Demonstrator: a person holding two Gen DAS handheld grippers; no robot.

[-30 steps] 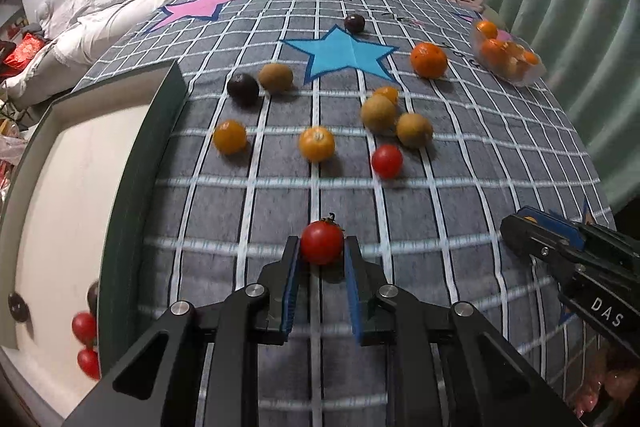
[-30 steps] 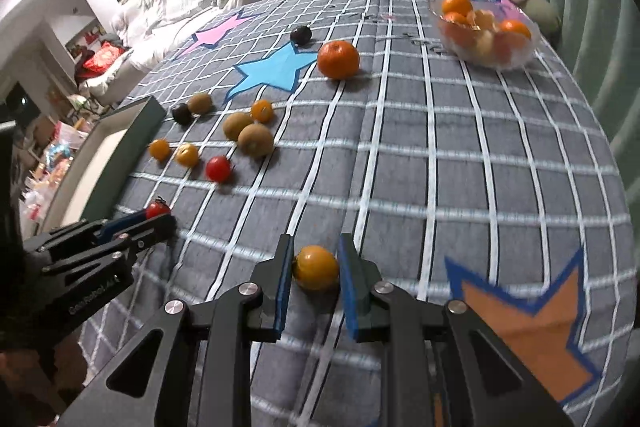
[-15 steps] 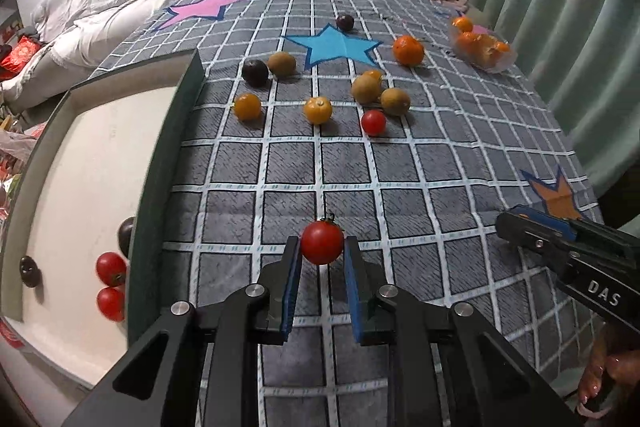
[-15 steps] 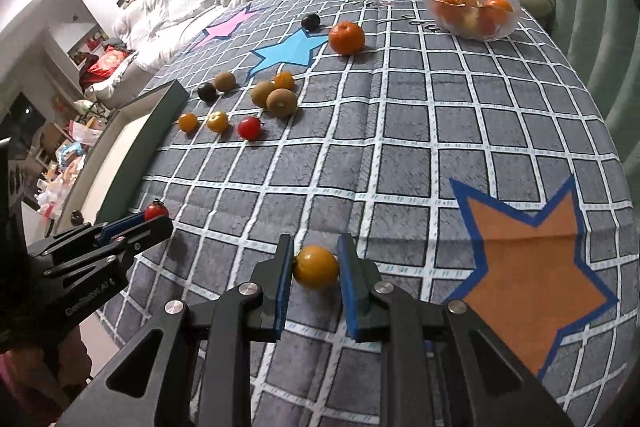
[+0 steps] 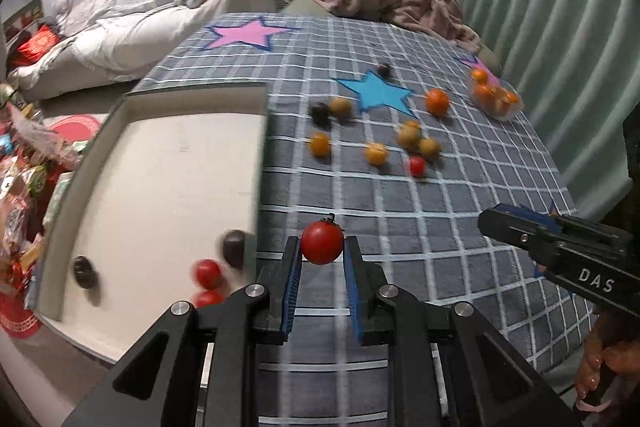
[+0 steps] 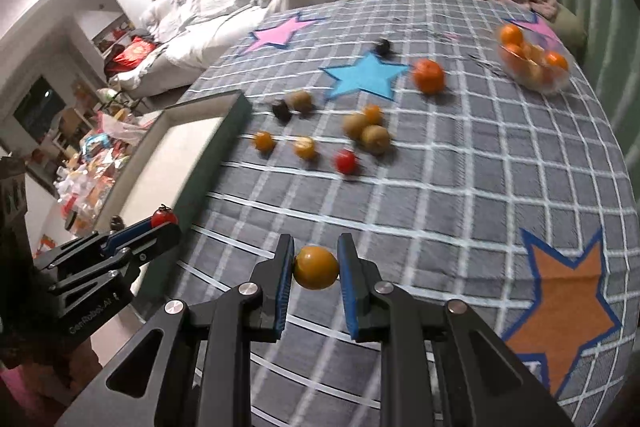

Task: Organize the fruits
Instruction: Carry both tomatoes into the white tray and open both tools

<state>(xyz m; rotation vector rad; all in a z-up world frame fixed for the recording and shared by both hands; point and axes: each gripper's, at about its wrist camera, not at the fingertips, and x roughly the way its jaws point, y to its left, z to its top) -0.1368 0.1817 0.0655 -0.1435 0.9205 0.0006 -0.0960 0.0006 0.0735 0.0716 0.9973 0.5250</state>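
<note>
Table cloth (image 5: 440, 227): we see a grey cloth with a white grid and coloured stars; it carries everything below.
Tray (image 5: 264, 131): we see a white-floored, dark-rimmed tray along the cloth's left edge. Near its front corner lie two red tomatoes (image 5: 208, 273) and two dark round fruits (image 5: 234, 247), all blurred.
Clear bowl (image 6: 536, 61): it stands at the cloth's far right corner and holds several oranges.
Left gripper (image 5: 322, 269): we hold it above the cloth just beside the tray's right rim. Its blue pads are clamped on a red tomato (image 5: 322, 242), one pad on each side, with the stem pointing up.
Right gripper (image 6: 316, 269): we hold it above the cloth's front edge, left of the orange star (image 6: 568, 299). Its pads are closed onto a small yellow-orange fruit (image 6: 316, 267) and grip it on both sides.
Large orange (image 6: 429, 76): it lies alone just right of the blue star (image 6: 362, 77), toward the far side.
Loose fruit in the cloth's middle: we see brown kiwis (image 6: 370, 135), small orange fruits (image 6: 264, 141), one red tomato and a dark fruit (image 6: 281, 109), near one another.
Dark berry (image 6: 383, 47): it lies at the blue star's far tip.
</note>
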